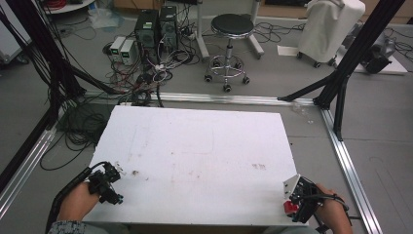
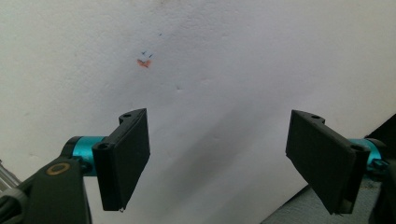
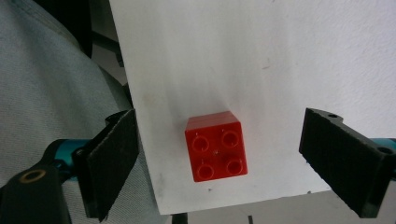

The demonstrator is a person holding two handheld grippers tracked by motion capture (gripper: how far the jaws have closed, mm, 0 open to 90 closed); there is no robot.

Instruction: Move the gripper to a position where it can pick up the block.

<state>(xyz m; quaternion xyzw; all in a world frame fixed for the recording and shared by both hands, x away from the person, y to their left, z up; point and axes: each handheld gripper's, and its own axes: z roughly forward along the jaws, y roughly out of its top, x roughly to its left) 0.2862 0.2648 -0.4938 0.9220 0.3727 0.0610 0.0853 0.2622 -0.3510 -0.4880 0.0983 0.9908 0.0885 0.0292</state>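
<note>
the red brick [image 3: 215, 146] sat near the white table's [image 1: 195, 146] front right corner, between our right gripper's [image 3: 243, 163] spread jaws, untouched. left gripper [image 2: 229, 163] gaped empty. rigid, light, probably slick; we'd pinch its flat sides.

Red building brick [image 3: 215, 146], square, four round studs on top facing up, sits flat and upright on white counter [image 3: 261, 56] near its front right corner, close to the edge, untouched.
</note>
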